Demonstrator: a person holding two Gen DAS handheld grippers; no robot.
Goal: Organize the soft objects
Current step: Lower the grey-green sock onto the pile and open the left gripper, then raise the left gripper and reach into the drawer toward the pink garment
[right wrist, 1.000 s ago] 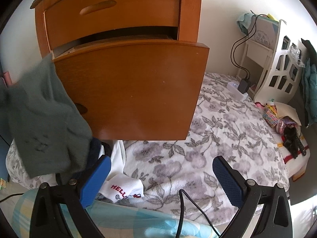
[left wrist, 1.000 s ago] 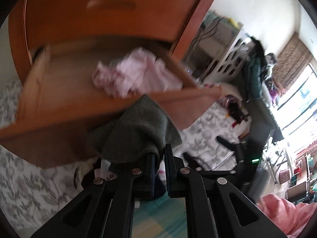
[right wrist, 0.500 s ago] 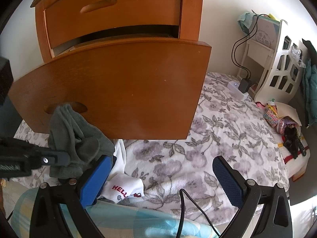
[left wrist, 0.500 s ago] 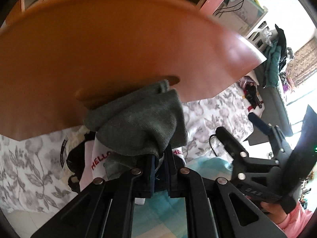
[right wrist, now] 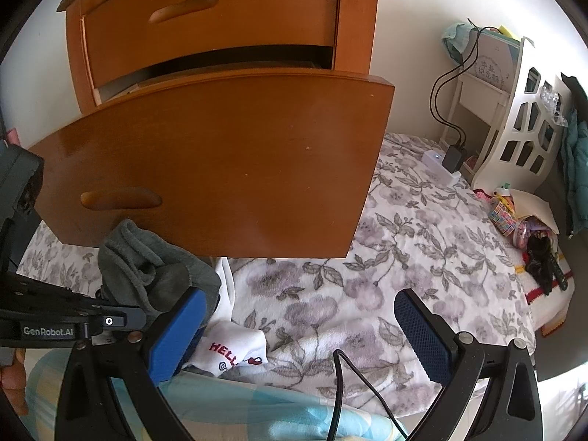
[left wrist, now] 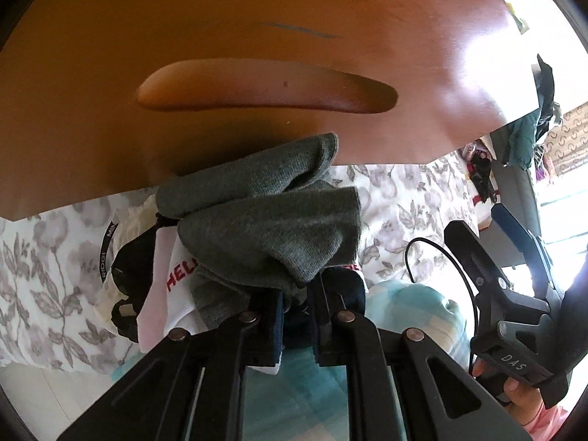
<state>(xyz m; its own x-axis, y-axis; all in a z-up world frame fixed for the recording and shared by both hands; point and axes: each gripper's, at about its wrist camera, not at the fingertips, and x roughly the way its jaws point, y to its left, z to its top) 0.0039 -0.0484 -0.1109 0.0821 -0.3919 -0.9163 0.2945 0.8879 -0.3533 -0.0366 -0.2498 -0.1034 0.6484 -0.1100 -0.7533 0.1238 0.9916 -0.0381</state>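
Observation:
A grey-green knit cloth [left wrist: 272, 220] is bunched over the tips of my left gripper [left wrist: 297, 294]. Its jaws are nearly closed and opening a little, with a fold of the cloth still between them. The cloth [right wrist: 147, 268] rests low on a pile of garments in front of the pulled-out wooden drawer [right wrist: 220, 165]. Just under it lies a white garment with red "HELLO" lettering [right wrist: 235, 349]. My right gripper [right wrist: 297, 327] stands open above the floral blanket [right wrist: 404, 257], holding nothing. Inside of the drawer is hidden.
The drawer front [left wrist: 257, 36] looms close above the left gripper. A black-and-white garment [left wrist: 125, 268] lies left of the cloth. Light blue checked fabric [right wrist: 257, 404] and a black cable [right wrist: 341, 386] lie near the front. A white shelf unit [right wrist: 514, 128] stands at the right.
My left gripper has sunk with the grey cloth from above the open drawer to below its front, onto the garment pile. The right gripper has stayed still.

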